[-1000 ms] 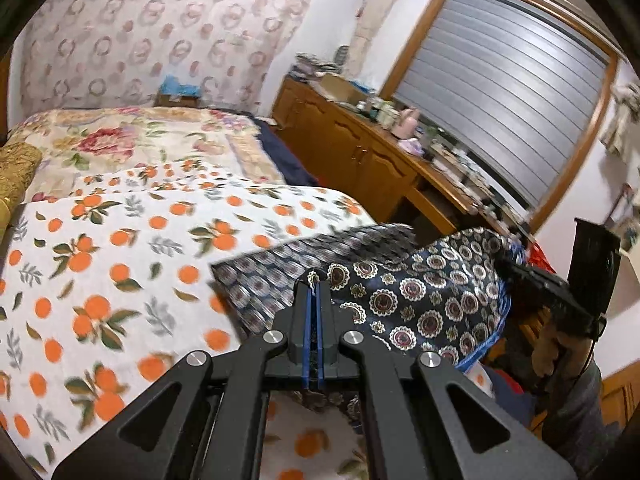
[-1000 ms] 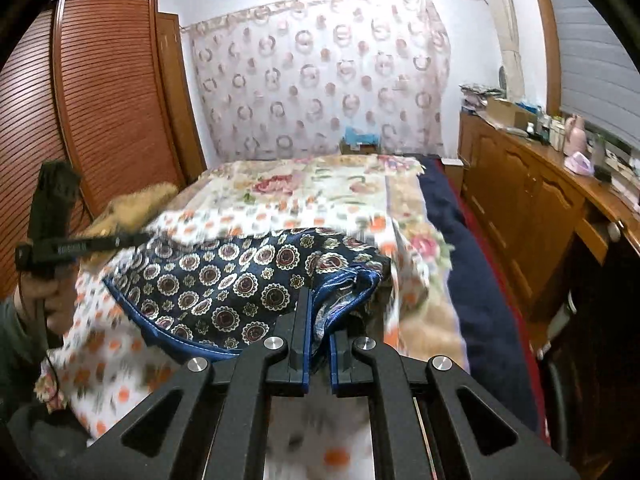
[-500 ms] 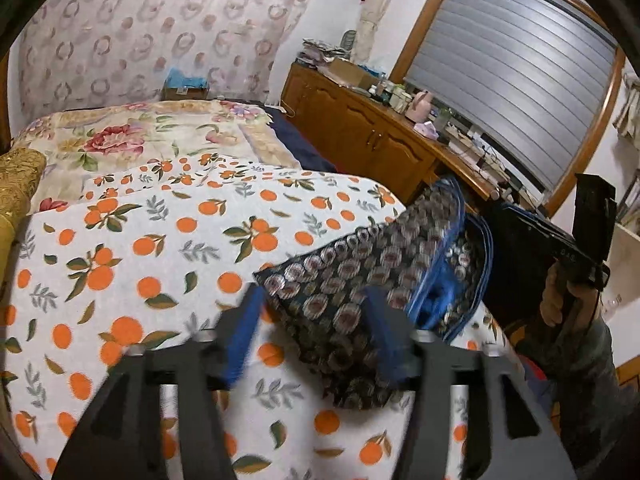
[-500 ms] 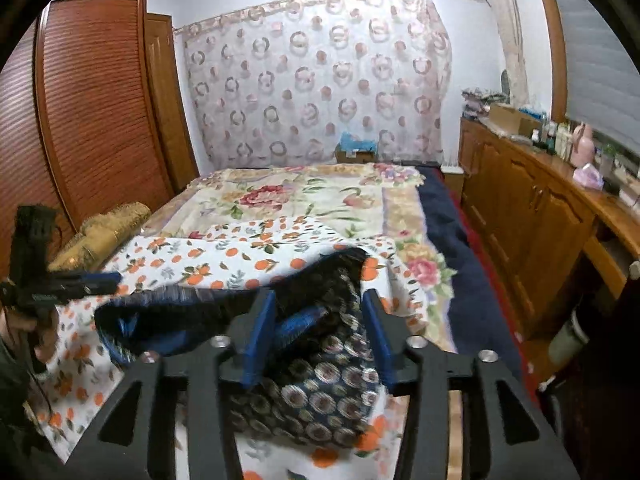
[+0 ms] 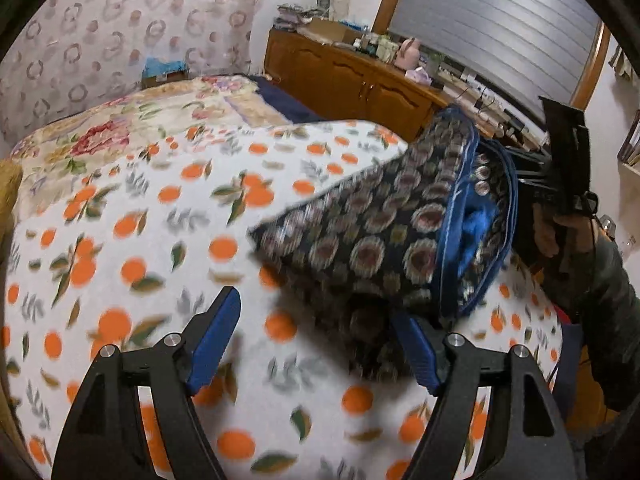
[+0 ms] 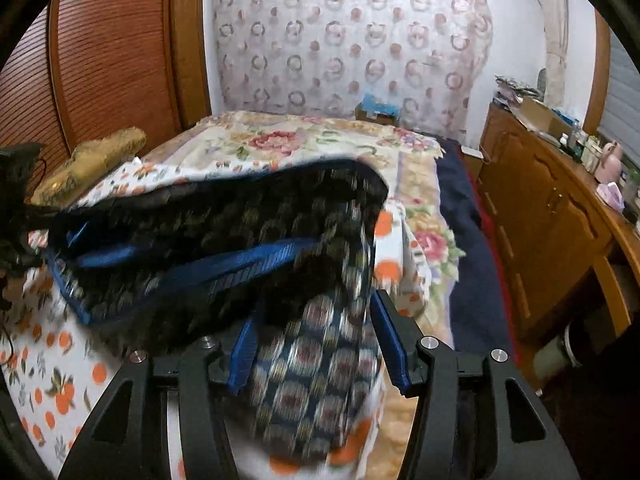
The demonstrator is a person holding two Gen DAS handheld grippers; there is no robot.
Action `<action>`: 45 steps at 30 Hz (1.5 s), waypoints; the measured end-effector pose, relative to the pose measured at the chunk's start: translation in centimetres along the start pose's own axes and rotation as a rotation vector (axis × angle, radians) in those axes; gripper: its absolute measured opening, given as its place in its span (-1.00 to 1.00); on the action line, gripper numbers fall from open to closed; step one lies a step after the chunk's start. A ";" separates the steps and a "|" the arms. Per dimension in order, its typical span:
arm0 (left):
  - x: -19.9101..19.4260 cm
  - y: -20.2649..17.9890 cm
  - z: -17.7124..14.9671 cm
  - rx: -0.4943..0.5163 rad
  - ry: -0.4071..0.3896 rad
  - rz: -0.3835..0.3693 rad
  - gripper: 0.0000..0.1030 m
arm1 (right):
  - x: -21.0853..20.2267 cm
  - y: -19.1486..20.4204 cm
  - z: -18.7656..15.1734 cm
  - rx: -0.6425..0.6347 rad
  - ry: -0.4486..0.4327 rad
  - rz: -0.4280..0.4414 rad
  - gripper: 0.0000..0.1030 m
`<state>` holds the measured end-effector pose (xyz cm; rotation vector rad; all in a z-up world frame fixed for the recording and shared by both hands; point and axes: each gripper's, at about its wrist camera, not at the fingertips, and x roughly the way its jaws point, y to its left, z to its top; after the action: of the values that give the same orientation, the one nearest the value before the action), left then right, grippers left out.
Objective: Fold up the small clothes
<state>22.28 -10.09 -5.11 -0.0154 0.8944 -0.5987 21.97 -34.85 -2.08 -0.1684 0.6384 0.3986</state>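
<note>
patterned garment (image 5: 372, 236) | released a second ago from both pinches, now dropped in a heap on orange-print blanket (image 5: 120, 216), centre-right of left view | left gripper (image 5: 316, 340) jaws just opened, nothing pinched | right gripper (image 6: 316, 344) jaws just opened, cloth loose between | fold laid, regrasp judged next
</note>
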 end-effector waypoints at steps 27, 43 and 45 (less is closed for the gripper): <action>0.2 -1.3 -1.8 -0.134 0.012 -0.048 0.49 | -1.7 -4.5 -5.0 0.217 0.054 -0.008 0.03; -1.0 -5.2 -3.4 -0.034 0.033 -0.100 -0.81 | -1.7 -6.3 -0.4 0.186 -0.032 -0.124 -0.92; -0.8 -5.3 -3.8 -0.035 0.046 -0.092 -0.78 | -1.1 -5.6 -0.9 0.168 0.002 -0.110 -0.45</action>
<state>16.48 -13.24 -5.57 -0.0750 0.9527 -0.6713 23.03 -40.54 -1.95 -0.0438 0.6580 0.2379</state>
